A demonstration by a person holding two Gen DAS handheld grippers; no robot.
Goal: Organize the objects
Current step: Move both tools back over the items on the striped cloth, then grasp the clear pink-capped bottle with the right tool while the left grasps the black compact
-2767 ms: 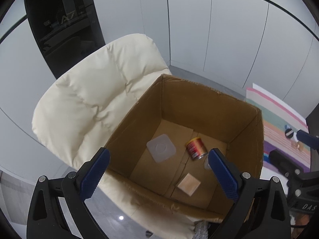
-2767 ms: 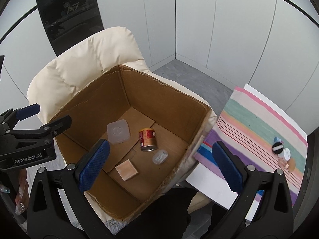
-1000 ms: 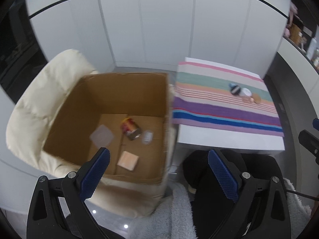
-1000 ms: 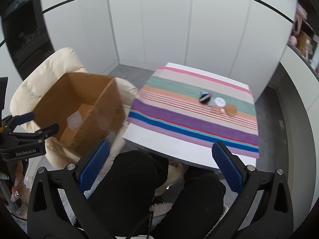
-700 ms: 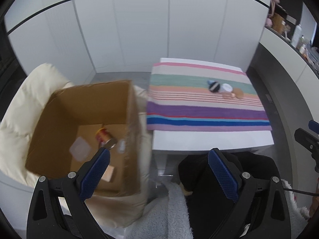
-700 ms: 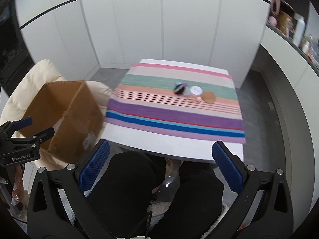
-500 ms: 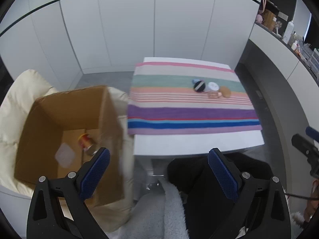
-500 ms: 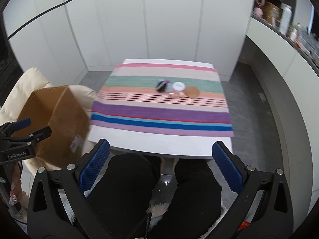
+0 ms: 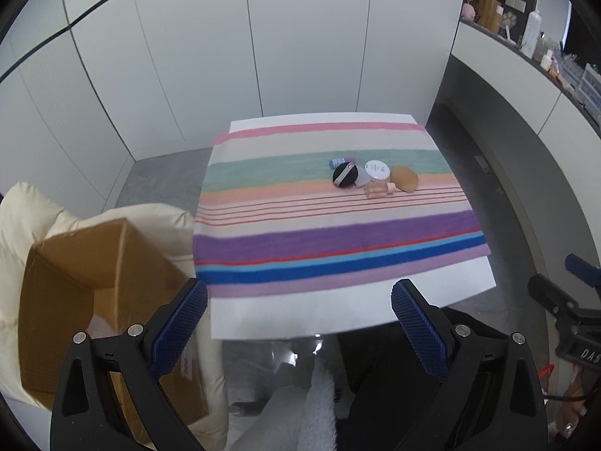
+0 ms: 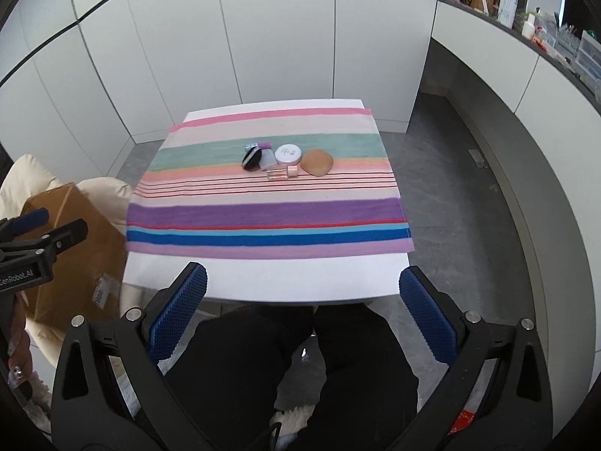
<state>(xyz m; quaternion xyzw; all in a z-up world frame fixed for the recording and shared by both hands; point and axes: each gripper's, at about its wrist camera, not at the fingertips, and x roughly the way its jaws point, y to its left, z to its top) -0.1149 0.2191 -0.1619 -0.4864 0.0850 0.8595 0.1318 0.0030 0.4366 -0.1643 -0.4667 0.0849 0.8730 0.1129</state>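
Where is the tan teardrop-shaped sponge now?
In both views, the tan teardrop-shaped sponge lies on the striped cloth, rightmost in the cluster, beside the round white jar.

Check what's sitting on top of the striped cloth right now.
On the striped cloth: a tight cluster of a black puff, white round jar, tan sponge, small pink bottle lying flat, and a blue-capped item behind the puff, mostly hidden. Both grippers are open, empty.
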